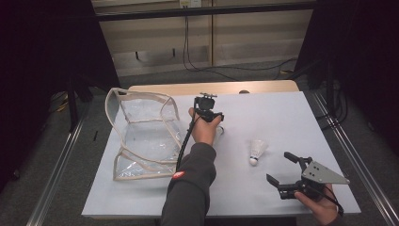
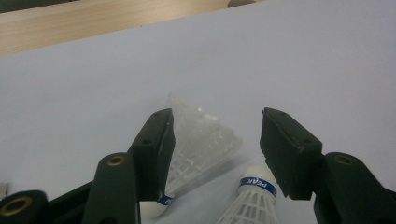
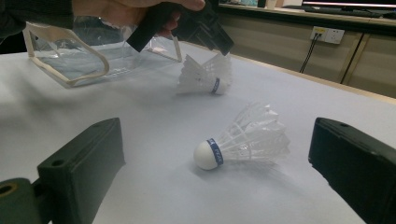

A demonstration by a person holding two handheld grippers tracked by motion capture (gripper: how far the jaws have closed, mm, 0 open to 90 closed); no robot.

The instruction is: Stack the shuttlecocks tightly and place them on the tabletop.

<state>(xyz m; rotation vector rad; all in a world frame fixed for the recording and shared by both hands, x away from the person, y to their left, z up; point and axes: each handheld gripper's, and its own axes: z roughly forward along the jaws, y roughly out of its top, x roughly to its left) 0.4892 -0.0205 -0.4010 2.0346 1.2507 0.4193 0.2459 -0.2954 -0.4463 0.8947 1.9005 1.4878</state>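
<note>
My left gripper [image 1: 209,113] [image 2: 217,114] points down at the white table [image 1: 282,113], just right of a clear plastic bag [image 1: 141,136] [image 3: 70,60]. Its jaws stand apart, pressing on nothing. One white shuttlecock [image 2: 201,135] [image 3: 205,77] [image 1: 220,133] lies on its side below the jaws. A second shuttlecock with a blue band [image 2: 254,196] sits low in the gap, close to one jaw. My right gripper [image 1: 277,167] [image 3: 217,122] is open near the table's front right. A third shuttlecock [image 1: 256,151] [image 3: 243,140] lies on the table just ahead of it.
The bag lies open on the table's left half, trimmed in beige. A wooden strip [image 1: 211,88] runs along the far edge. Metal rails [image 1: 61,155] flank the table, and cables [image 1: 226,70] lie on the floor behind.
</note>
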